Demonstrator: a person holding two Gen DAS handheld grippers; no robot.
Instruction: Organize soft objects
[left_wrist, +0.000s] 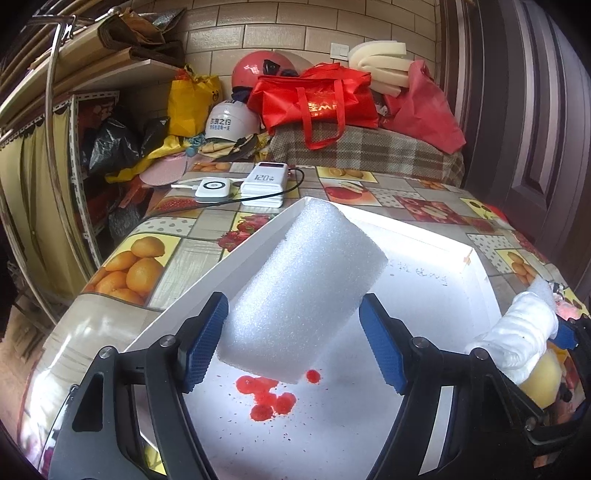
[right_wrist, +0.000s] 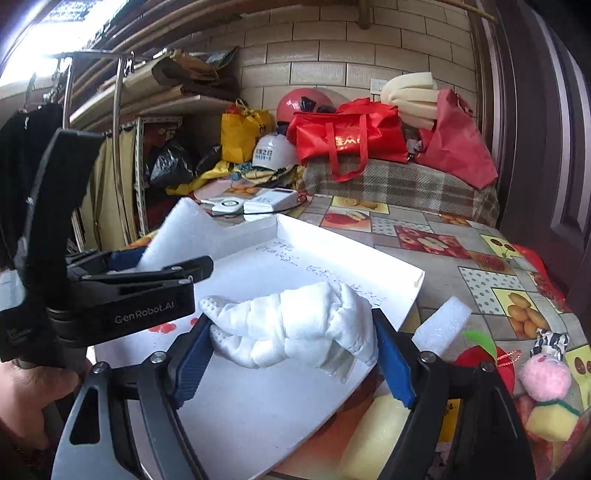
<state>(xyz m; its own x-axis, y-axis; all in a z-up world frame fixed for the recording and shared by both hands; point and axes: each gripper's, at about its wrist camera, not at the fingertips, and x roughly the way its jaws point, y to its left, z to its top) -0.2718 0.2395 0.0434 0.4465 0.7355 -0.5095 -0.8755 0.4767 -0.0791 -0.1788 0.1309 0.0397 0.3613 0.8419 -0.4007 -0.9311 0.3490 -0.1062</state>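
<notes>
Here on the left wrist view, the left gripper (left_wrist: 295, 343) hangs over the white tray (left_wrist: 476, 273) with a white foam block (left_wrist: 303, 295) between its blue pads. The jaws stand apart: a gap shows on the right side, the left pad sits just at the block's edge, so the block looks let go, leaning into the tray's far corner. That is likely the point, foam into the tray. The tray floor carries red stains (left_wrist: 267, 398) and some handwriting, otherwise only the block. At the right edge, a white rolled cloth (left_wrist: 517, 339) rides in the other gripper.

Now the right wrist view: the right gripper (right_wrist: 291, 354) brings that white rolled cloth (right_wrist: 291, 328) over the tray's near side (right_wrist: 258, 413). Its pads flank the roll loosely, jaws apart, and the cloth seems to sag toward the tray floor; I can't tell if it has touched down. Waiting outside the tray on the tablecloth (right_wrist: 424, 236): a small foam piece (right_wrist: 439, 325), a yellow sponge (right_wrist: 373, 435), a pink plush toy (right_wrist: 545, 376).
</notes>
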